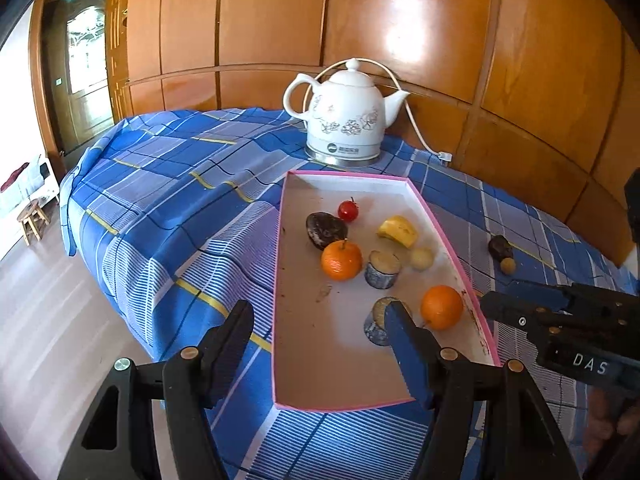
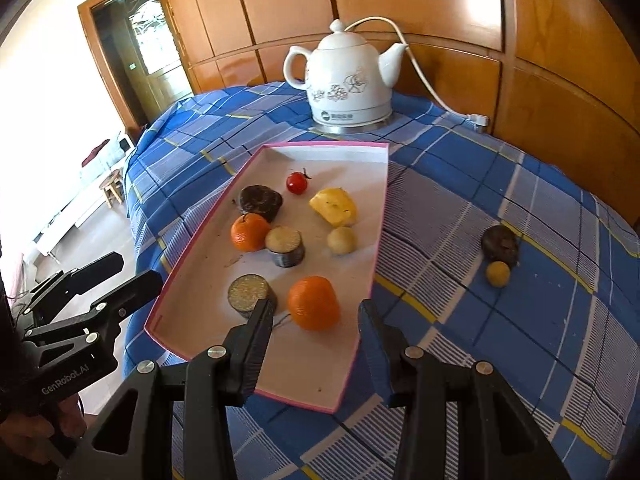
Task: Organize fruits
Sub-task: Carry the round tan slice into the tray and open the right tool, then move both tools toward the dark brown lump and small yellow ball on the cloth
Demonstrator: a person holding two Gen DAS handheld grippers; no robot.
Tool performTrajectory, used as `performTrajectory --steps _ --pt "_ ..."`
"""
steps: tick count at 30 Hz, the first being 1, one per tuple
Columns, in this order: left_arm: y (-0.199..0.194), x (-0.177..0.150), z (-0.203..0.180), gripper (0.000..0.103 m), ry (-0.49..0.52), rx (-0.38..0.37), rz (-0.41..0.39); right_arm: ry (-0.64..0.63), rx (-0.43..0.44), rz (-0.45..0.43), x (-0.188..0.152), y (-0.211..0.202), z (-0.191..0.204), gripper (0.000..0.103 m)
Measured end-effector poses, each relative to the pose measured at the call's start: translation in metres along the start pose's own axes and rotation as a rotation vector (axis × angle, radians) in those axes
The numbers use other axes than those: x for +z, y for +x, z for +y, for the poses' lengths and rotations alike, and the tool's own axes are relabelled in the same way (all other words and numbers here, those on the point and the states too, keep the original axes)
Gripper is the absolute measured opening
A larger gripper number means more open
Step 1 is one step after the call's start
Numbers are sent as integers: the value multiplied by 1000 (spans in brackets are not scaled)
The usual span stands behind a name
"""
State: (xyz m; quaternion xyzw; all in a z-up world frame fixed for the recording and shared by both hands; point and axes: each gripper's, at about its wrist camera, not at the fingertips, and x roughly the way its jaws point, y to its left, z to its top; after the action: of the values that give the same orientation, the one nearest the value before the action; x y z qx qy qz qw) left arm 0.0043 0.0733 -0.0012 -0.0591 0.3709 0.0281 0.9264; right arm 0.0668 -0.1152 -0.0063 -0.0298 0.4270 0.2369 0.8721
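Observation:
A pink-rimmed white tray [image 1: 320,360] [image 2: 304,364] on the blue checked cloth holds two oranges [image 1: 442,306] [image 1: 341,261], a cherry tomato [image 1: 348,211], a dark fruit [image 1: 326,230], a yellow piece [image 1: 398,231], a pale round fruit [image 1: 421,258] and two short cut cylinders [image 1: 383,269]. Outside it lie another dark fruit [image 2: 500,244] and a small yellow fruit [image 2: 498,274]. My left gripper [image 1: 320,316] [image 2: 136,270] hovers open over the tray's near left rim, holding nothing. My right gripper [image 2: 316,314] [image 1: 500,296] is open just short of the near orange [image 2: 314,302], not touching it.
A white ceramic electric kettle [image 1: 344,116] [image 2: 348,80] stands behind the tray, its cord running to the wooden wall panels. The cloth drops off at the table's left edge toward the floor, where a small stool [image 1: 32,218] stands.

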Motion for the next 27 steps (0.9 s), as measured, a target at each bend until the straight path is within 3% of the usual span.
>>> performTrajectory --steps 27 --pt "-2 -5 -34 68 99 -40 8 1 -111 -18 -11 -28 -41 45"
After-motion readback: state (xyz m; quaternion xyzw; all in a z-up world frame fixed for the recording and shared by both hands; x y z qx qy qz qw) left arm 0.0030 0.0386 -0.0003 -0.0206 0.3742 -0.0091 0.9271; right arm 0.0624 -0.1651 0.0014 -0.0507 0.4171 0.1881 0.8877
